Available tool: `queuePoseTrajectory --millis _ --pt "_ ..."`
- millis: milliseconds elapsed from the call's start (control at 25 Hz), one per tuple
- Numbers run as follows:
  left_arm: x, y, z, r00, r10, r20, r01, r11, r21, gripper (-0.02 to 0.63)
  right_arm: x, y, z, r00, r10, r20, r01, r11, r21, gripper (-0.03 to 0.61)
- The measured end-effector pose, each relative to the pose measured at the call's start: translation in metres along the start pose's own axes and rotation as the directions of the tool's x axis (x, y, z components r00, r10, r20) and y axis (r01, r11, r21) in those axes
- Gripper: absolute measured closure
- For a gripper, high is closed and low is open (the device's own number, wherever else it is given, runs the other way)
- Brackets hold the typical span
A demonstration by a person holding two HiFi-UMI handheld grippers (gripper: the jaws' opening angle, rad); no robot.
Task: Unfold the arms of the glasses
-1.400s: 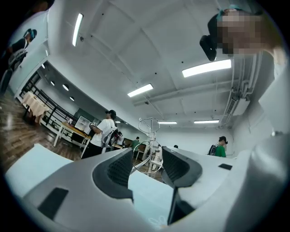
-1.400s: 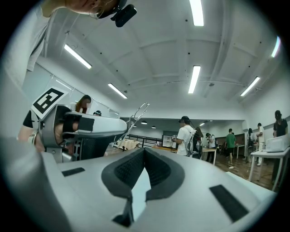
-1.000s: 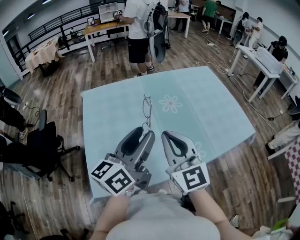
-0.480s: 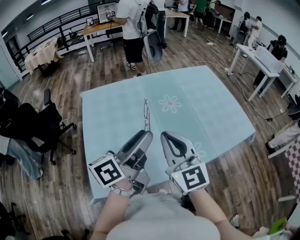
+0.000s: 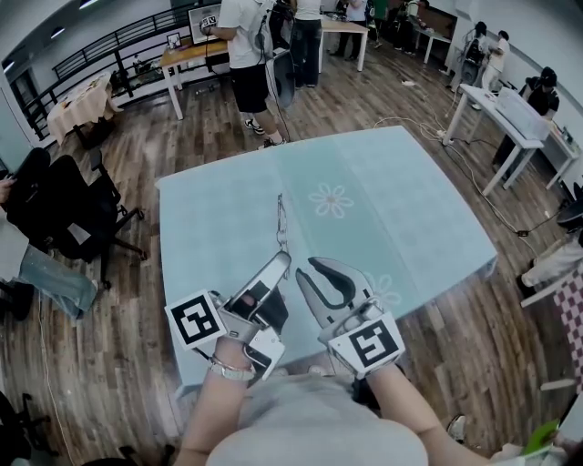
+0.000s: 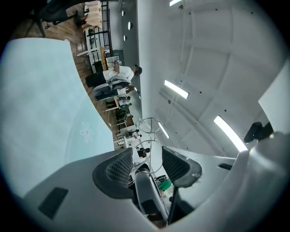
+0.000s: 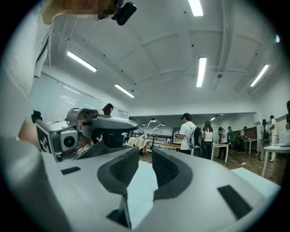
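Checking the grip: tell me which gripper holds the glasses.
The left gripper: its jaws clamp the glasses. The right gripper has just been opening, nothing between its jaws.

No writing, number or brand can be read in any view.

The nearest things to signs are black-and-white square patterns, without letters, on the left marker cube (image 5: pixel 196 320) and the right marker cube (image 5: pixel 367 346). The worktop (image 5: pixel 410 209) bears only a pale flower print (image 5: pixel 332 200) near its middle, with no words by it. A screen (image 5: pixel 204 16) on a far desk is too small to read.
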State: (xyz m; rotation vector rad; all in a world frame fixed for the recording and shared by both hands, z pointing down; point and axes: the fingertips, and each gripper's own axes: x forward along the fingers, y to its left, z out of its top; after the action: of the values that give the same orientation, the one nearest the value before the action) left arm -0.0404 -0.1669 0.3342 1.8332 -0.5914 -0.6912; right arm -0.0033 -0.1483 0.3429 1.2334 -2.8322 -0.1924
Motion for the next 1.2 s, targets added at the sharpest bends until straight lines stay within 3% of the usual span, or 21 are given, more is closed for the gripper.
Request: queuePoseTrajectory --millis 400,560,680,1200 --pt "0.007 0.000 0.004 1.000 0.011 0.009 -0.010 0.994 -0.110 0.403 0.007 0.017 -0.014 0.994 0.085 -0.065 -0.087 0.996 -0.024 0.468" --pt "0.007 -0.001 0.005 1.000 0.001 0.006 0.000 0.994 -0.112 0.403 0.009 0.020 -0.015 0.994 0.088 -0.067 -0.090 0.995 -0.031 0.491" --pt "0.011 0.000 0.001 1.000 0.003 0.005 -0.002 0.993 -0.115 0.403 0.007 0.016 -0.018 0.994 0.084 -0.071 -0.087 0.996 -0.037 0.544" --pt "0.002 0.008 0.005 1.000 0.018 0.015 -0.016 0.991 -0.136 0.403 0.003 0.010 -0.025 0.993 0.071 -0.091 -0.073 0.997 -0.026 0.548"
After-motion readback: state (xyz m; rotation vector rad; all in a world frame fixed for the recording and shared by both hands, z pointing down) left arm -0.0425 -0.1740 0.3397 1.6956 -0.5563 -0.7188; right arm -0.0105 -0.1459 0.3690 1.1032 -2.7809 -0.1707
